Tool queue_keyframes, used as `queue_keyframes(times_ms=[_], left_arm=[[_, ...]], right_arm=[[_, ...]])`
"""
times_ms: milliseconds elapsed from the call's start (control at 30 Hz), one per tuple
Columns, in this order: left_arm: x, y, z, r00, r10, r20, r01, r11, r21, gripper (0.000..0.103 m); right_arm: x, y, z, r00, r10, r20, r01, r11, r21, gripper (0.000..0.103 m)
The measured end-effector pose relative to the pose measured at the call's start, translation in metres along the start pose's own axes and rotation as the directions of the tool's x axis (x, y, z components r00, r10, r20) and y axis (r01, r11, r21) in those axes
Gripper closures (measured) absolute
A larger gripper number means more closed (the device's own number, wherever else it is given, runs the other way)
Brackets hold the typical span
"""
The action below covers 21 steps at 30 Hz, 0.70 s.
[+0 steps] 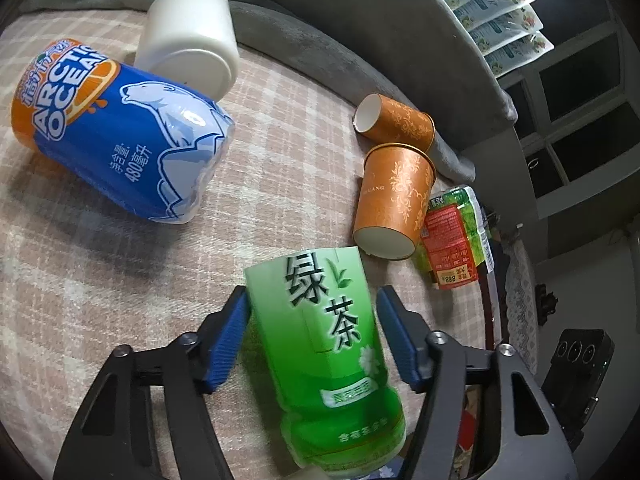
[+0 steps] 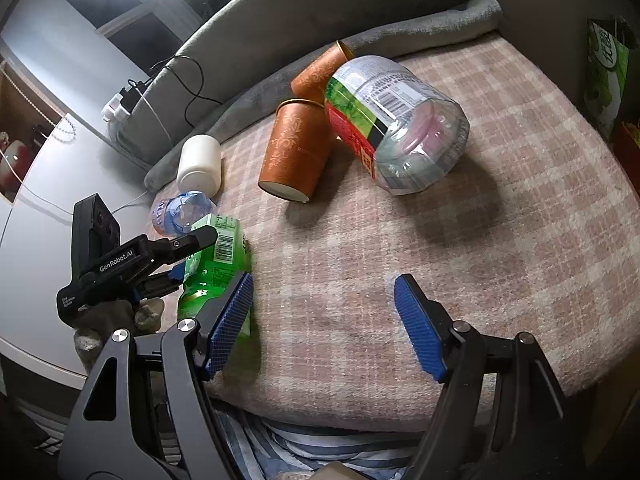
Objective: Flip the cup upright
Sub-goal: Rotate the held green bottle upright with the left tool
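While left gripper (image 1: 310,336) straddles green tea bottle (image 1: 320,344), fingers not yet clenched, squeeze mid-body & tip upright slowly; right gripper (image 2: 324,320) spread, empty

Two orange paper cups (image 1: 394,120) (image 1: 394,200) and one white cup (image 1: 188,36) are there. Three plastic bottles show: blue (image 1: 120,140), green (image 1: 324,356), red-labelled (image 1: 452,236).
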<state>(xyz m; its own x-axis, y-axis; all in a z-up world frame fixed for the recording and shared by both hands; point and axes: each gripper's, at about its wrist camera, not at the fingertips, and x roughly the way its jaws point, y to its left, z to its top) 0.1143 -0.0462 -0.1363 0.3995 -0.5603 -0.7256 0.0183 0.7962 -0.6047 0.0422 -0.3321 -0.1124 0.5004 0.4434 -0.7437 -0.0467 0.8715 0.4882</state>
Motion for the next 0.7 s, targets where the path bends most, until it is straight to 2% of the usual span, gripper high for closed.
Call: queue_keyframes(times_ms=[233, 700], left_arm=[[-0.005, -0.008, -0.001, 1.0, 0.019, 0.025, -0.02, 0.999, 0.048, 0.042], [-0.025, -0.037, -0.009, 0.989, 0.05, 0.137, -0.074, 0.981, 0.178, 0.043]], right_arm=[[0.0, -0.001, 0.001, 1.0, -0.001, -0.001, 0.001, 1.0, 0.004, 0.027], [-0.001, -0.002, 0.002, 1.0, -0.004, -0.001, 0.004, 1.0, 0.006, 0.027]])
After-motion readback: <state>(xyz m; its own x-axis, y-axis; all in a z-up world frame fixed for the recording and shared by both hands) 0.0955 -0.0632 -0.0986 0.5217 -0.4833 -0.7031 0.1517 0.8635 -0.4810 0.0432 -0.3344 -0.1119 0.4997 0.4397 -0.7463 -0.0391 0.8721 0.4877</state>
